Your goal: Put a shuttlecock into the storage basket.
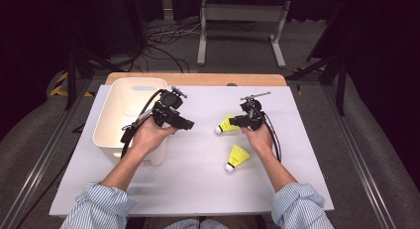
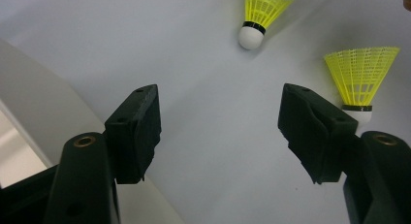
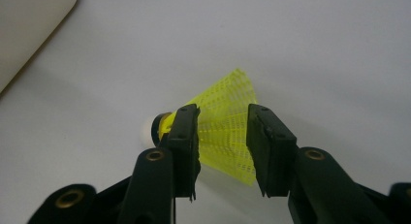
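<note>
High view, near to far: two forearms in striped sleeves entering over the near edge of the white tabletop (image 1: pixel 198 179). Nearest, lying free right of centre, a yellow shuttlecock (image 1: pixel 236 157), white cork toward the near edge. Beyond it, a second yellow shuttlecock (image 3: pixel 220 132) on its side near the tabletop's middle, cork pointing left, with the right gripper (image 1: pixel 236 121) straddling its mesh skirt; jaws narrow, one on each side of the skirt, but cannot tell whether the pads press on it. Left gripper (image 1: pixel 190 125) hovering just right of the white bin (image 1: pixel 111 135), jaws wide apart, bare tabletop between them. Bin standing at the left edge, reaching toward the far left corner.
</note>
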The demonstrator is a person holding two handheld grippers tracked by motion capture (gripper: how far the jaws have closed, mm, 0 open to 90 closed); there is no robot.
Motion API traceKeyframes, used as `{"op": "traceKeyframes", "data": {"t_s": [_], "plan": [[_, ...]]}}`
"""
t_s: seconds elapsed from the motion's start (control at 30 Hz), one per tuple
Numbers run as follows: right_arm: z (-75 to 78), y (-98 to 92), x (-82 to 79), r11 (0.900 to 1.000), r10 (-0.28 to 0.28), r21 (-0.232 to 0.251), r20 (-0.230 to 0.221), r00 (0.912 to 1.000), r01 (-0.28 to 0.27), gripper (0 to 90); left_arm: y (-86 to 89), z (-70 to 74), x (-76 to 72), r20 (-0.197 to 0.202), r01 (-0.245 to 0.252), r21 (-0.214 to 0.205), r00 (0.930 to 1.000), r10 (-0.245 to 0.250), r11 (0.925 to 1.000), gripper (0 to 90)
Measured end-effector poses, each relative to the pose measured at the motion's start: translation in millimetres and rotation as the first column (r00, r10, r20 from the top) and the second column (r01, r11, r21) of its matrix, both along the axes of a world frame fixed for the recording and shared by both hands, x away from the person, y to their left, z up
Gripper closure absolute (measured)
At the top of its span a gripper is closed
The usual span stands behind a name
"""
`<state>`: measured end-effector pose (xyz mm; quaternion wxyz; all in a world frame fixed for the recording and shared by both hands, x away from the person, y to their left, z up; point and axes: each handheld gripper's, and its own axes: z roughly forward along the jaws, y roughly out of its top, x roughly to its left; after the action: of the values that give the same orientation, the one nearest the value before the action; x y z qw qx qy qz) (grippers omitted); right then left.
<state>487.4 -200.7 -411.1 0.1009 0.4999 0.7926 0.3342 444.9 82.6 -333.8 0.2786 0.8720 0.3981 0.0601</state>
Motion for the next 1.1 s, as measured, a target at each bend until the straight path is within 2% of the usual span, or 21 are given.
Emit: {"op": "traceKeyframes", "data": {"t_s": [0.2,0.5,0.73,0.8,0.9,1.1], "plan": [[-3.4,0.4,1.0,0.9998,0.012,-0.013,-0.023,0.9997,-0.013,75.4,-0.3,0.0,-0.4,0.001,0.001,0.003,1.0000,-0.001,1.0000,32.4],[-3.1,-2.0,-1.0,0.9989,0.047,0.010,-0.049,0.9977,-0.046,88.7,-2.6,1.1,-2.2,0.011,0.005,0.004,0.9999,-0.005,1.0000,30.9],[1.1,-1.4,-4.7,0.9959,0.084,0.038,-0.046,0.9954,-0.082,90.0,-6.7,2.2,-5.2,0.019,0.016,0.005,0.9997,-0.016,0.9999,30.8],[2.1,-1.0,-5.8,0.9953,0.091,0.038,-0.046,0.9948,-0.089,90.0,-7.4,4.3,-7.2,0.022,0.015,-0.003,0.9996,-0.015,0.9999,30.8],[10.0,-0.6,-11.2,0.9938,0.109,0.027,-0.023,0.9938,-0.108,90.0,-7.4,8.2,-11.8,0.036,0.016,-0.014,0.9992,-0.015,0.9998,30.9],[18.1,-4.3,-19.9,0.9923,0.121,0.030,-0.017,0.9926,-0.120,90.0,-10.1,11.5,-20.0,0.048,0.032,-0.009,0.9983,-0.031,0.9995,30.9]]}}
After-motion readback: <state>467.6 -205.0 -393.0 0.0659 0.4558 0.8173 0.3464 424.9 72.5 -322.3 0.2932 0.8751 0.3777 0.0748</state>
